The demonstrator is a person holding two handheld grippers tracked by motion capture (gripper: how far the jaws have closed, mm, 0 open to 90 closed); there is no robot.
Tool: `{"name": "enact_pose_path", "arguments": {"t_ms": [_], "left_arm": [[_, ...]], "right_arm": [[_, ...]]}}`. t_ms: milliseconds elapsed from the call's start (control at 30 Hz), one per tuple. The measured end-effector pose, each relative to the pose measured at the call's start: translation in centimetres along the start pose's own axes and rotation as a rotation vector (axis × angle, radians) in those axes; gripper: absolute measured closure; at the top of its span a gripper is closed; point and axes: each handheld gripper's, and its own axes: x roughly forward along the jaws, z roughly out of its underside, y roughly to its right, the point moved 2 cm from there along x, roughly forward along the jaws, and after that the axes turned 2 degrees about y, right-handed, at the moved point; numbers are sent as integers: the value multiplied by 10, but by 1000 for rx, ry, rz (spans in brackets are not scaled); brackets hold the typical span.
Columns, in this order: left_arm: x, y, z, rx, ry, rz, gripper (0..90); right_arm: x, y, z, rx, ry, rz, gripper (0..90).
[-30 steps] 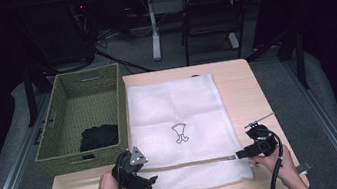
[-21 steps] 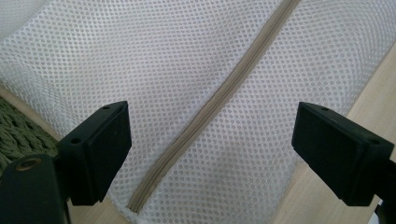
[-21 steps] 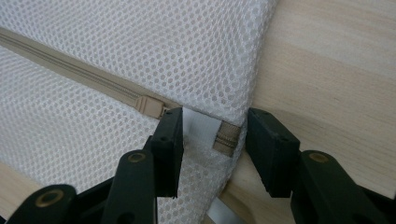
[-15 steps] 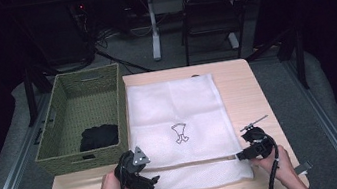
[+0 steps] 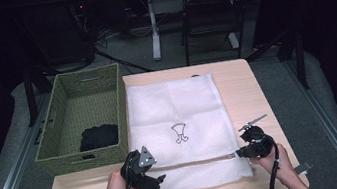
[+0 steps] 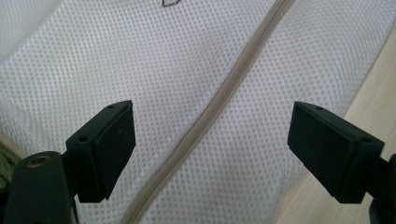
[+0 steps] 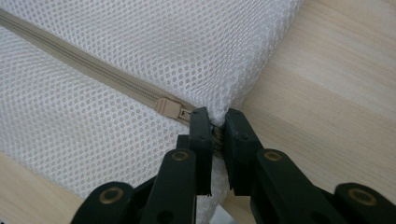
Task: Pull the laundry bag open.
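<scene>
Your right gripper (image 7: 214, 122) has just been closing and pinches the bag's (image 5: 173, 109) zip end near the table's (image 5: 240, 78) right edge; your left gripper (image 6: 210, 140) hangs wide over the zip (image 6: 224, 93).

A light wooden table (image 5: 240, 83) carried a white mesh laundry bag (image 5: 173, 109) lying flat across its middle, with a green woven basket (image 5: 64, 155) standing just beside the bag at the table's left edge.

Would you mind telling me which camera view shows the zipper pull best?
The right gripper view: the beige zipper pull sits close up, just beyond the jaws. The high view shows it as a speck at the bag's right edge; the left gripper view shows zipper tape, no pull.
</scene>
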Motion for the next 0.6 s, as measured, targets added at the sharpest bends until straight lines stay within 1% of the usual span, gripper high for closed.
{"name": "enact_pose_path", "arguments": {"t_ms": [33,67,100,133,167,200,233,267,300,333,400,433,467,567,600], "left_arm": [[2,2,-6,20,11,-1,155],[2,2,-6,20,11,-1,155],[3,3,-9,23,20,-4,155],[5,5,-14,30,23,2,155],[8,7,-20,44,38,2,155],[8,7,-20,44,38,2,155],[12,10,-27,55,42,12,155],[12,10,-27,55,42,12,155],[16,14,-34,72,53,13,156],[16,14,-34,72,53,13,156],[22,18,-41,84,63,16,157],[28,23,-48,105,66,22,158],[28,23,-48,105,66,22,161],[39,33,-58,144,68,31,169],[42,35,-61,149,71,36,172]], "right_arm": [[-3,1,0,5,15,-14,827],[-3,1,0,5,15,-14,827],[-4,0,-1,13,26,-25,828],[-5,1,-1,17,32,-30,828],[-7,1,-1,7,41,-32,828],[-7,1,-1,7,41,-32,828],[-10,0,-2,12,57,-45,829],[-10,0,-2,12,57,-45,829],[-14,1,-2,13,76,-56,828],[-14,1,-2,13,76,-56,828],[-16,1,-2,21,92,-63,828],[-18,0,-2,29,101,-79,829],[-18,0,-2,29,101,-79,829],[-18,0,-2,31,107,-88,828],[-18,0,-2,31,108,-87,828]]}}
